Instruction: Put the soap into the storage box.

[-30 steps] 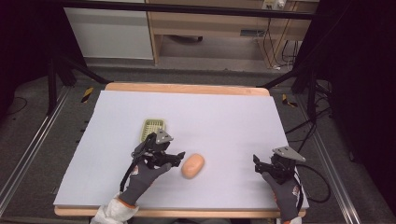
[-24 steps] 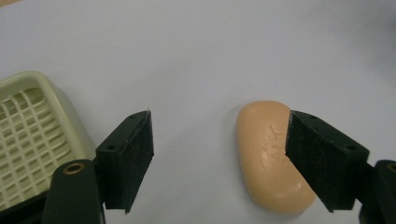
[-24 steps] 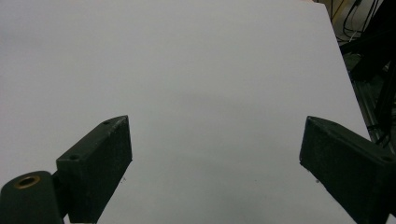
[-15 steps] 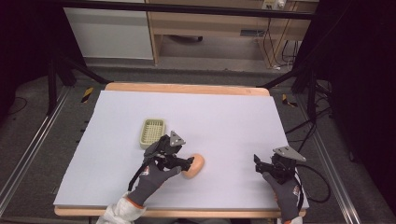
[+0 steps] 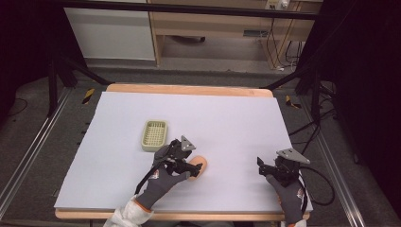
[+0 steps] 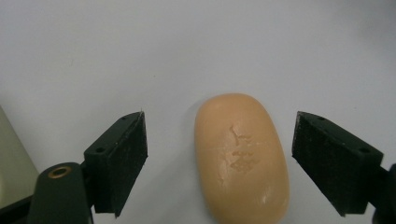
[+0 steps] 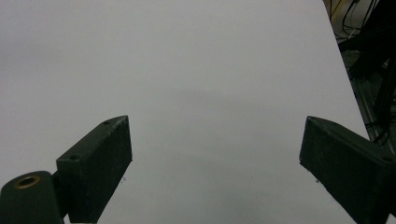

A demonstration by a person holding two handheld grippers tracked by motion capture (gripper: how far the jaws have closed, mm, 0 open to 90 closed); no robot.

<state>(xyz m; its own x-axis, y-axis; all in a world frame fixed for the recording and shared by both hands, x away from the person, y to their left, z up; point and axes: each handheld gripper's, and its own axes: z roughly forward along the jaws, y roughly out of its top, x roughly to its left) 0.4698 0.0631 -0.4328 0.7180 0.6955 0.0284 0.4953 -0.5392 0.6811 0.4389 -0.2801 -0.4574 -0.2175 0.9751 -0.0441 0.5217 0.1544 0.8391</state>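
soap: smooth peach-orange oval bar of soap (image 6: 241, 156) with a stamped mark on top, lying flat on the table, near the front edge and a bit left of the middle
left tongs: left gripper (image 6: 219, 161) wide open, one black jaw on each side of the soap, gaps on both sides, not touching it
left hand: grey glove with an orange cuff (image 5: 161, 182), reaching in from the near edge toward the soap
tray: small pale green plastic basket tray (image 5: 154, 135) with a grid bottom, just beside the left tongs, on the far left side of them, apart from the soap
right tongs: right gripper (image 7: 215, 161) wide open, nothing between the jaws, just bare table
right hand: grey glove (image 5: 286, 189) at the near right corner, well apart from the soap
table: white sheet on a wooden table (image 5: 227, 118)
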